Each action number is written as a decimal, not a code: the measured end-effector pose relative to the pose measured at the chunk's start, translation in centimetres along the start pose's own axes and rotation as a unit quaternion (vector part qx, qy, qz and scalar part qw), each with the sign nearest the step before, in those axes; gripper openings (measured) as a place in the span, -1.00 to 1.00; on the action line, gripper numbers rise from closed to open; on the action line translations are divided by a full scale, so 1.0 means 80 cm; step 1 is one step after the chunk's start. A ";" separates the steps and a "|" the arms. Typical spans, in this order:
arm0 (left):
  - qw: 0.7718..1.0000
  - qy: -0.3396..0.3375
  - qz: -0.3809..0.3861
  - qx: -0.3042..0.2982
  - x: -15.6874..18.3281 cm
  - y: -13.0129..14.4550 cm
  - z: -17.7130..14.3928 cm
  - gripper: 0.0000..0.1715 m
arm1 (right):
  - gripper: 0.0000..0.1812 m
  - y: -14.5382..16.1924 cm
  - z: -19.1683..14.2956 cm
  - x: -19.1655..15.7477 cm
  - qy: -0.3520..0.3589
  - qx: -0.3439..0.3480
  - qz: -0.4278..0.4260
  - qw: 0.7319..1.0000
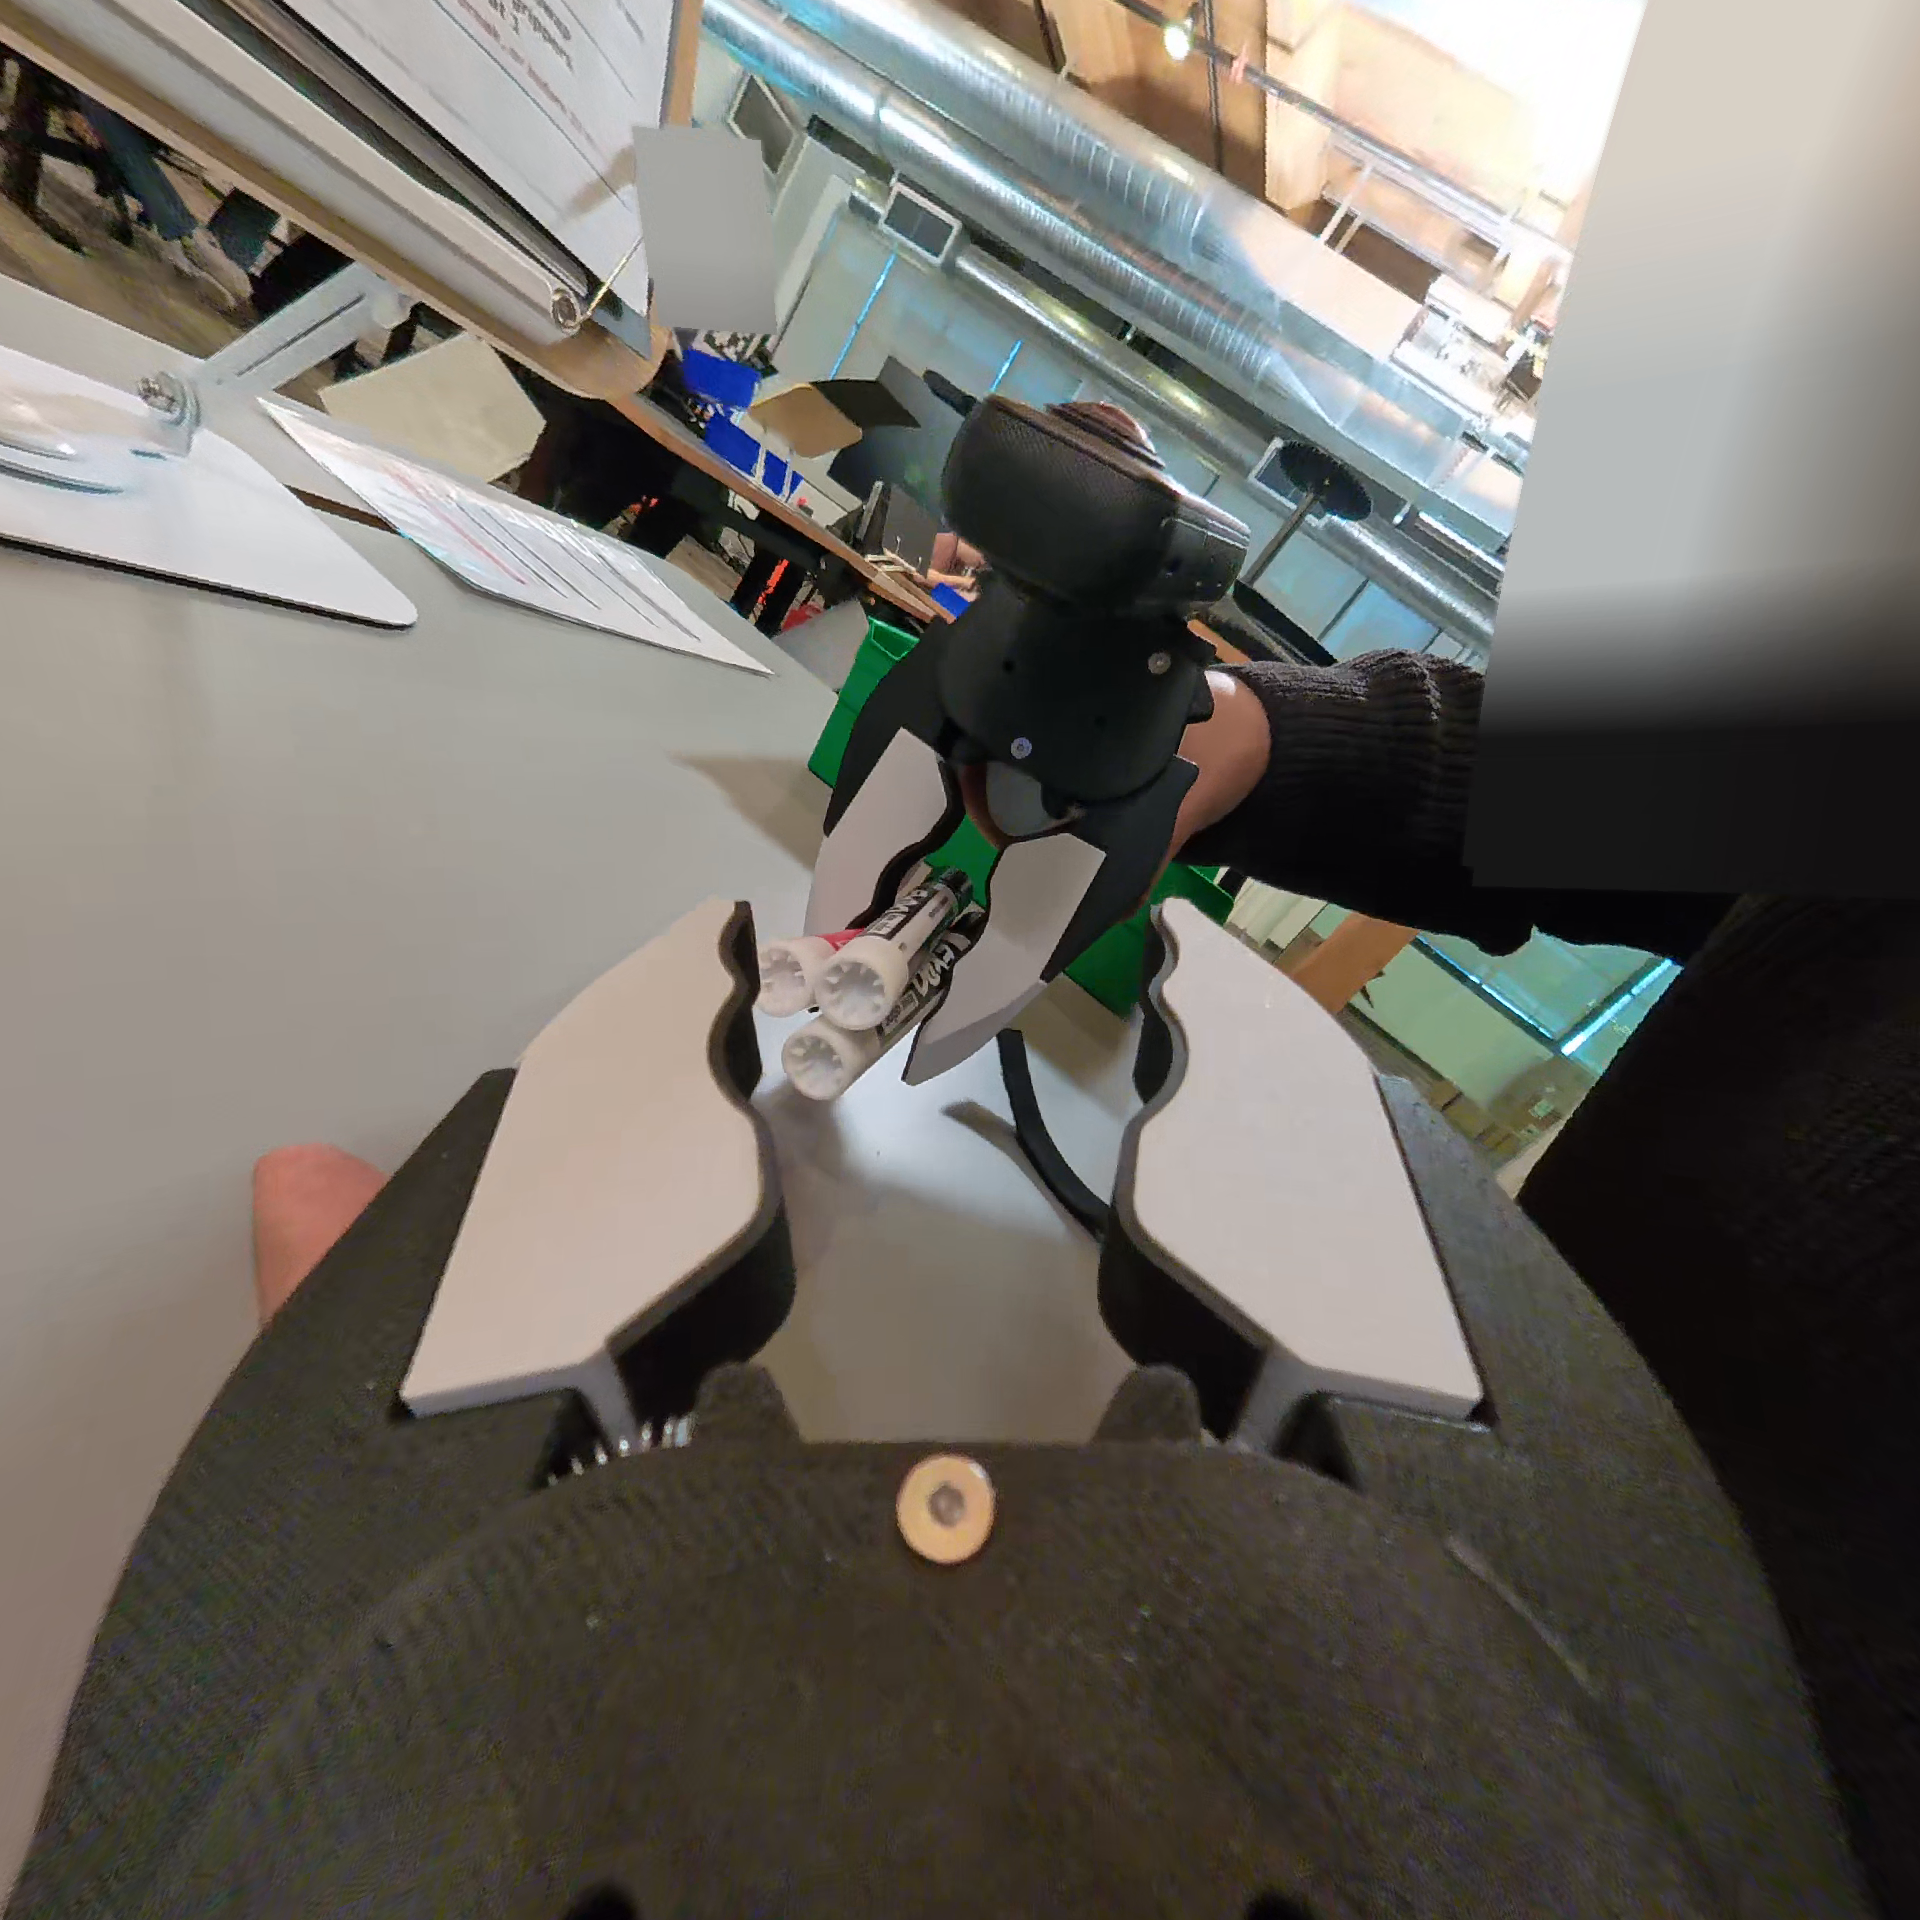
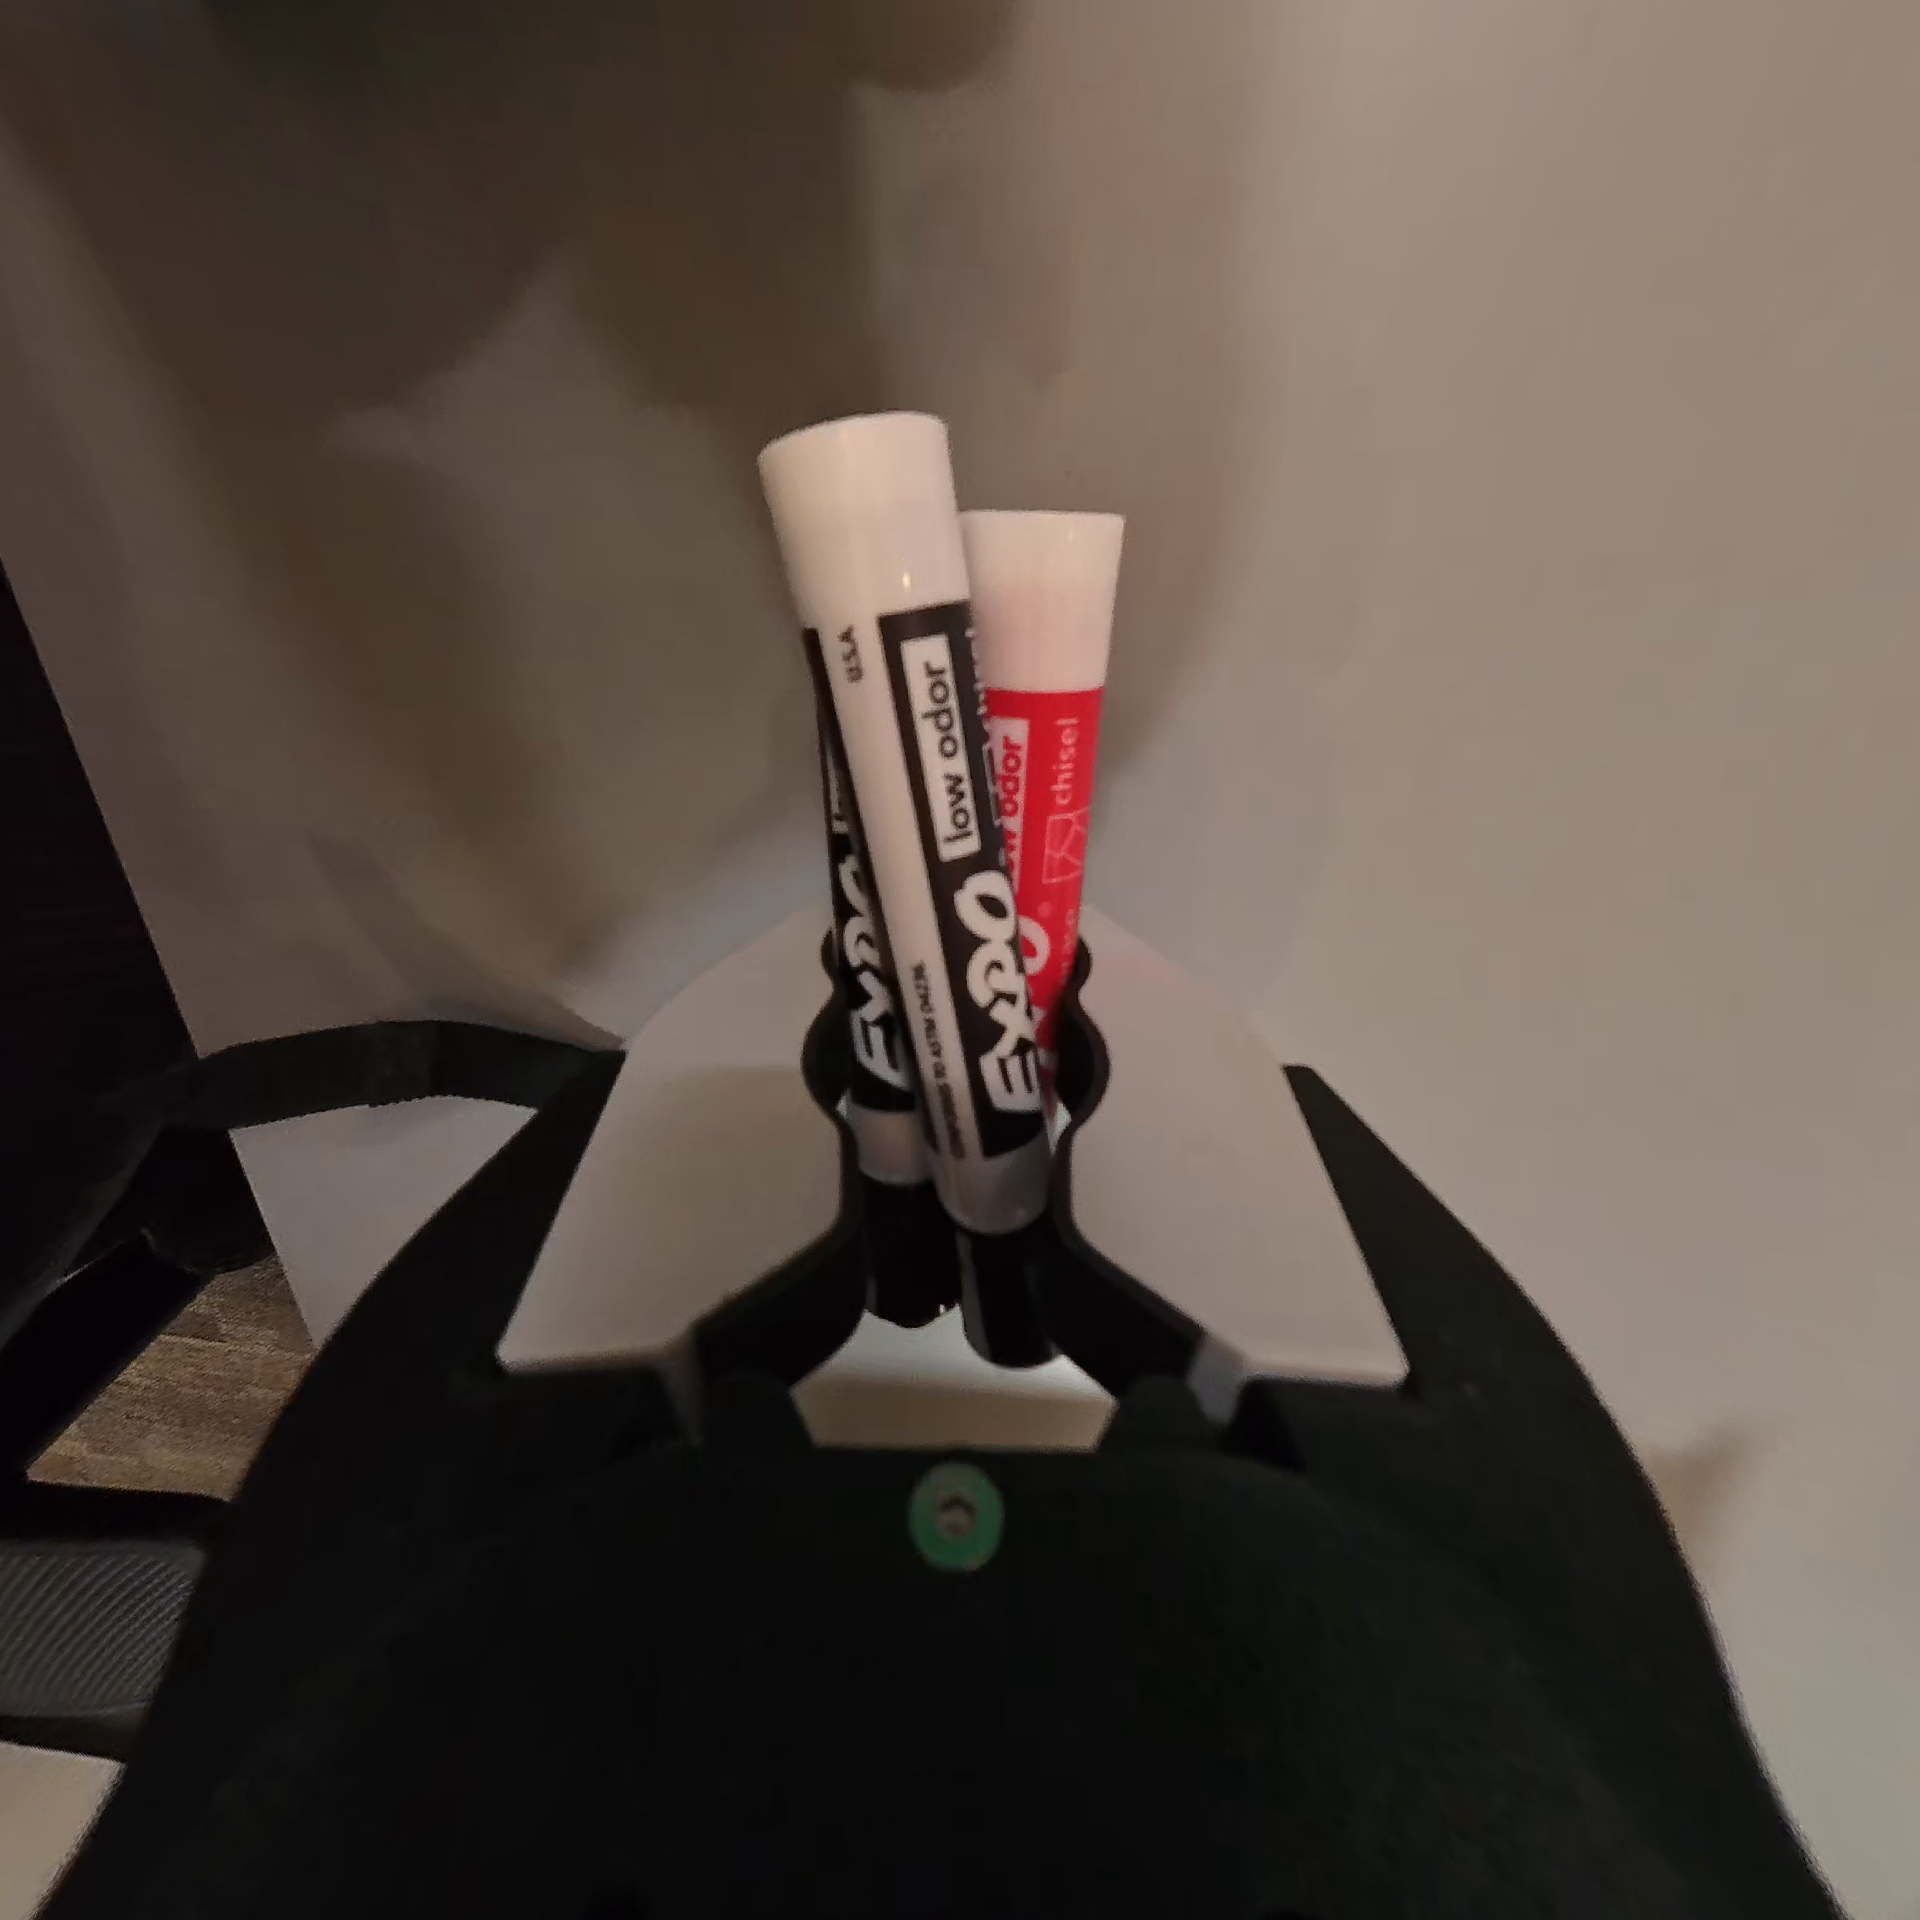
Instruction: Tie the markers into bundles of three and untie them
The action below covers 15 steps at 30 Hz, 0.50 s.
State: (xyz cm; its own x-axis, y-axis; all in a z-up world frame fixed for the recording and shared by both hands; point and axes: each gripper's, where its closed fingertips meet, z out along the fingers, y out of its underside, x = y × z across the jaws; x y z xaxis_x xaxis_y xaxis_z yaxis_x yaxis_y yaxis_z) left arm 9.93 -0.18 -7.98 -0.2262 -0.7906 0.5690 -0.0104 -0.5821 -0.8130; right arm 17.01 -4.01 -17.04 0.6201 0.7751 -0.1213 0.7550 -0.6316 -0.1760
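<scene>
Markers [image 2: 935,831] in right hand-held gripper [image 2: 956,997]

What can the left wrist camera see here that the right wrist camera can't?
Only the left wrist view shows the open left hand-held gripper, the grey table, a green bin, and all three marker ends. Only the right wrist view shows the markers' printed sides, one black-labelled, one red, against a plain pale backdrop. Both show the right hand-held gripper clamped on the markers.
</scene>
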 end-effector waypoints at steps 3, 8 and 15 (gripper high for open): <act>1.000 -0.001 0.002 -0.001 0.000 0.000 0.000 -0.16 | -0.60 0.001 0.002 0.001 0.002 -0.006 -0.003 1.000; 1.000 -0.003 -0.009 0.010 -0.004 -0.003 -0.002 -0.16 | -0.60 0.005 0.013 0.001 0.001 -0.015 -0.004 1.000; 1.000 -0.003 -0.017 0.014 -0.008 -0.004 -0.003 -0.15 | -0.59 0.009 0.020 0.002 0.002 -0.030 -0.007 1.000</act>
State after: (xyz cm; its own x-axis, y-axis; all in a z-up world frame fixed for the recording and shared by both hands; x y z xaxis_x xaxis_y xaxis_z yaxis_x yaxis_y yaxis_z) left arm 9.85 0.55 -8.07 -0.2200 -0.7709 0.5978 0.0084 -0.6143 -0.7890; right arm 17.34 -4.29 -18.74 0.6106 0.7835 -0.1152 0.7747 -0.6211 -0.1187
